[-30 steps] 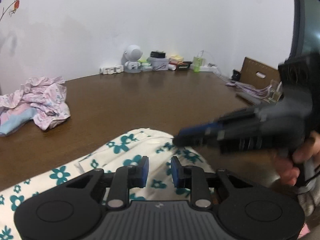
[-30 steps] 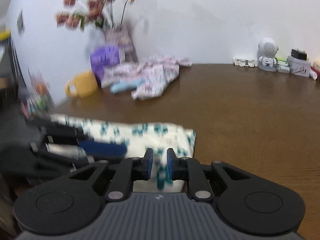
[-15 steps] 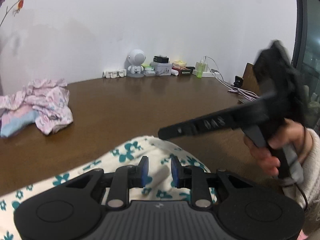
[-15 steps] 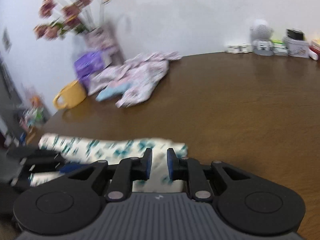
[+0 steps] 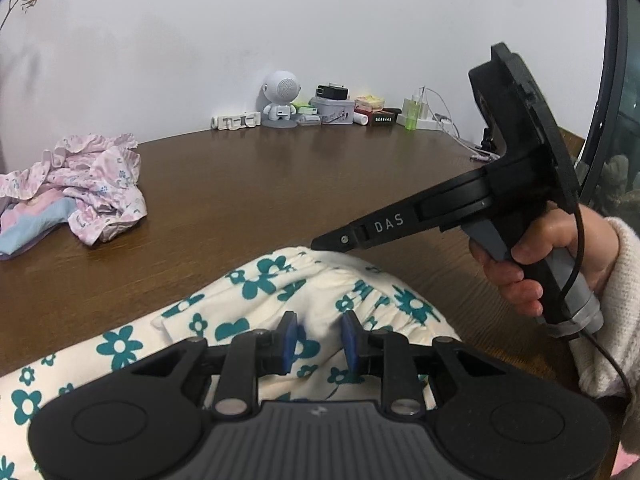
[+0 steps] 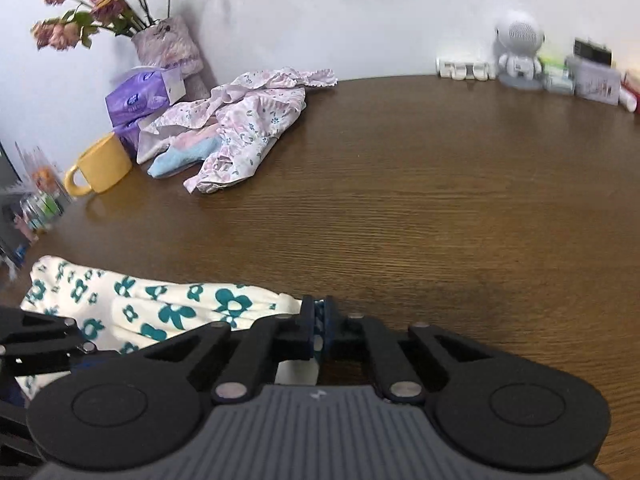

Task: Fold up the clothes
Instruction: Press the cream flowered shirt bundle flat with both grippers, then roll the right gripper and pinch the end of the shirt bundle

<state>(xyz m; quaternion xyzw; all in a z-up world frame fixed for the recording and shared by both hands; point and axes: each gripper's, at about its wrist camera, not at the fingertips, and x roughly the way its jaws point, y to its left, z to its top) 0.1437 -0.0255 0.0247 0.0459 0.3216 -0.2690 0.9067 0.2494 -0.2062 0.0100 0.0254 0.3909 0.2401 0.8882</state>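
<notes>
Meanwhile, two claws — right claw (image 6: 319,326) pinching one floral garment (image 6: 168,308), left claw (image 5: 317,337) parted.

My left gripper (image 5: 316,336) hangs low with its two blue pads apart. My right gripper (image 6: 319,326) has its pads pinched tight on the flowered cloth (image 6: 176,308). My right hand (image 5: 536,256) grips its handle, tips pointing down.

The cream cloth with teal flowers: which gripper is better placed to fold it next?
Probably the right gripper: it is shut on the cream cloth with teal flowers at its edge. The left gripper is open.
</notes>
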